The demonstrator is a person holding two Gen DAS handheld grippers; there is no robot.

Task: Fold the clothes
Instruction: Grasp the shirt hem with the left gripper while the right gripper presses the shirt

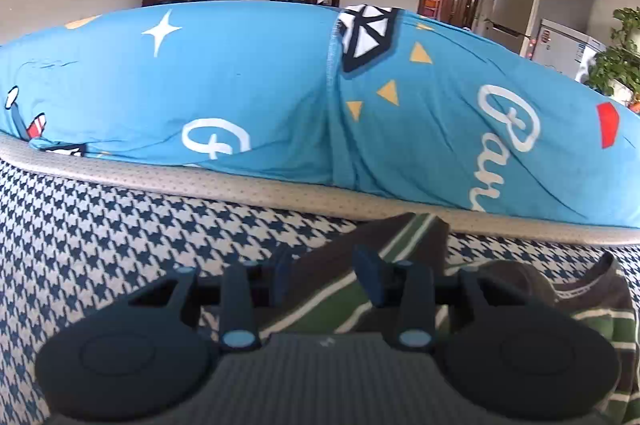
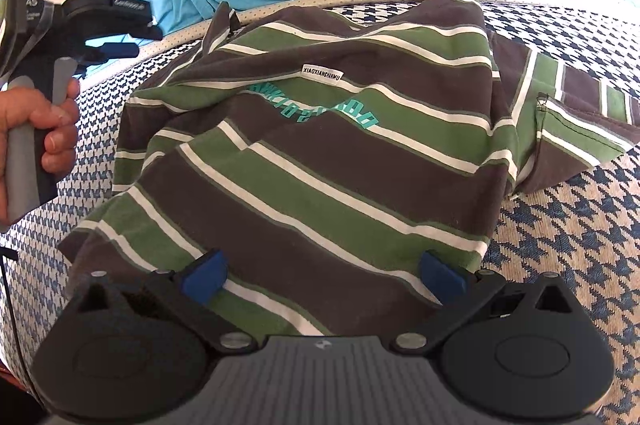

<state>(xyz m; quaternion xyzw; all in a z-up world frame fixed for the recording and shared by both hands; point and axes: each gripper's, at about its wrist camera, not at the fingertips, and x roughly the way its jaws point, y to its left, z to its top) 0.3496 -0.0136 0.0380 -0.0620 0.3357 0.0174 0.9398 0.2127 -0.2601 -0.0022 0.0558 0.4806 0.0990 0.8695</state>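
Left wrist view showed the houndstooth cover (image 1: 100,233) from nine o'clock down to seven, with a beige piped edge (image 1: 240,185) running across above it and a blue printed cushion (image 1: 248,77) filling the band from nine to three. At six o'clock the left gripper (image 1: 326,271) had its blue pads (image 1: 370,271) a narrow way apart, with a corner of the striped shirt (image 1: 404,237) rising in the gap between them; whether the pads pressed on that cloth could not be told. More of the shirt lay bunched toward four o'clock. Right wrist view showed, at nine o'clock, a hand (image 2: 36,129) wrapped round the grey handle of the left gripper, which was held off the shirt's left edge. At the centre the striped shirt (image 2: 320,153) lay rumpled on the houndstooth cover (image 2: 580,245), its white neck label (image 2: 322,71) toward twelve and one sleeve (image 2: 576,109) spread out toward three. At six o'clock the right gripper (image 2: 322,275) stood wide open just above the shirt's near hem, its pads clear of the cloth.
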